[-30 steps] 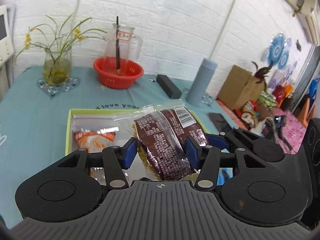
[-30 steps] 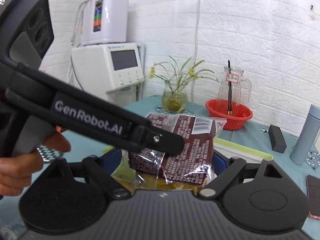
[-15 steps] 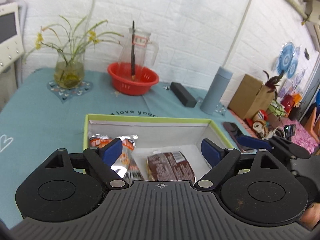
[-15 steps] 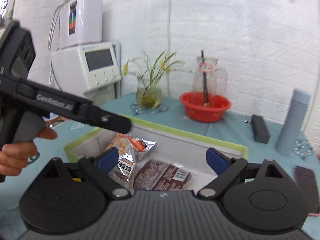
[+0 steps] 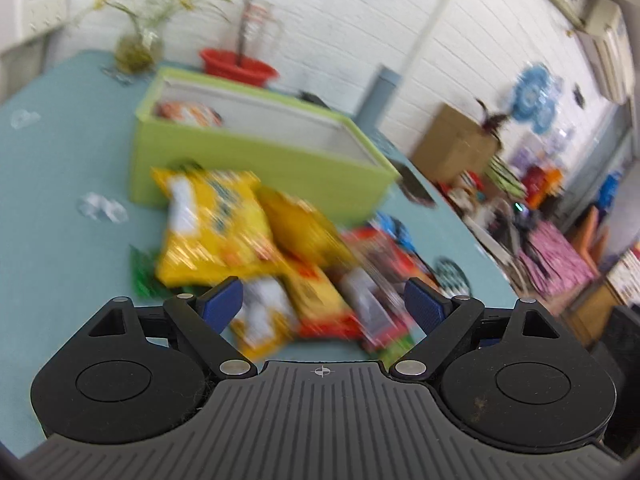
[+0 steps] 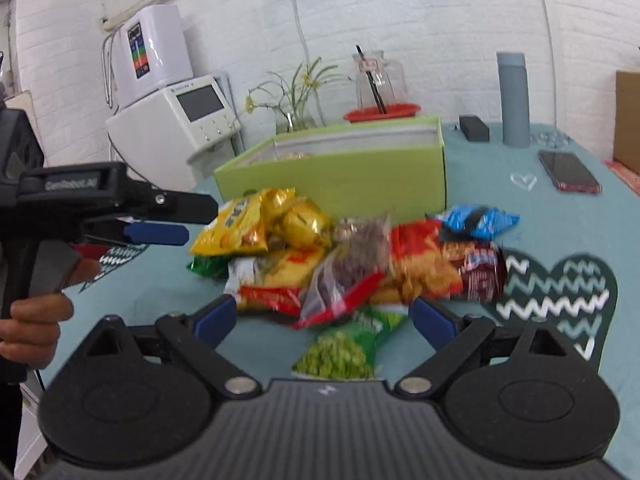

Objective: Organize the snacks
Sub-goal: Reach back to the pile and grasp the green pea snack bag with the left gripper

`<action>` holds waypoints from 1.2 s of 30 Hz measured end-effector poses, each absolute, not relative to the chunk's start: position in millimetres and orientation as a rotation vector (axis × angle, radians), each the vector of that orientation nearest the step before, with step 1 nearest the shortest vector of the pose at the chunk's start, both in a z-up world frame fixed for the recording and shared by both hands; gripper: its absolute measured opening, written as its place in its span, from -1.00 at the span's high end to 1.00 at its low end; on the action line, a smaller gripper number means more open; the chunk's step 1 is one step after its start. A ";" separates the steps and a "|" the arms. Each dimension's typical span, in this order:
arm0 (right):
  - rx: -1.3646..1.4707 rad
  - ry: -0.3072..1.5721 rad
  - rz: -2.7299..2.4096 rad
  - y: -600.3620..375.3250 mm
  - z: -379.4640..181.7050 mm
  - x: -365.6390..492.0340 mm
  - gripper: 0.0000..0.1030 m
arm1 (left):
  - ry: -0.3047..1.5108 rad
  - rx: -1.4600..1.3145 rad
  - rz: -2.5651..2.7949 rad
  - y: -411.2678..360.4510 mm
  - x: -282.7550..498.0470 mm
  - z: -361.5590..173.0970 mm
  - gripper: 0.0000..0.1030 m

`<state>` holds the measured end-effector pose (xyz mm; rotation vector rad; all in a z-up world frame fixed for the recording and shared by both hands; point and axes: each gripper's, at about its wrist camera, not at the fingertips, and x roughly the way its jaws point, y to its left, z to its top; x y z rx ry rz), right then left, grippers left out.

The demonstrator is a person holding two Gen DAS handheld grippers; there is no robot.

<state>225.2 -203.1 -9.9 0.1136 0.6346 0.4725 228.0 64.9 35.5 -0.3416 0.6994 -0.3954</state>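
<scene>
- Left gripper: jaws spread wide, nothing between the pads; they were opening a moment ago.
- Right gripper: jaws also wide apart, empty.
- Snack pile lies on the teal tablecloth just ahead of both jaws; a green pea packet sits nearest the right jaws.
- Green box stands beyond the pile, one orange packet visible inside.
- Phone, grey flask, red bowl farther off; heart mat to the right.

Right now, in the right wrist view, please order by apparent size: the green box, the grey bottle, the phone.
1. green box
2. grey bottle
3. phone, close to the bottle in apparent size; they sit at different distances, so unsure.
</scene>
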 end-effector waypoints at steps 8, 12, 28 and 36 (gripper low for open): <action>0.052 0.690 0.510 -193.4 -32.8 227.9 -0.82 | 0.875 -0.262 -0.538 2.5 241.7 5.8 -0.15; -0.052 0.712 0.604 -175.7 -33.3 227.8 -0.82 | 0.965 -0.288 -0.592 -7.8 255.6 -5.8 0.26; -0.038 0.686 0.559 -180.6 -28.0 159.7 -0.82 | 0.936 -0.234 -0.559 1.9 190.2 1.7 0.19; -0.061 0.646 0.489 -176.9 -36.0 155.6 -0.36 | 0.943 -0.234 -0.578 -4.5 193.0 -8.2 0.71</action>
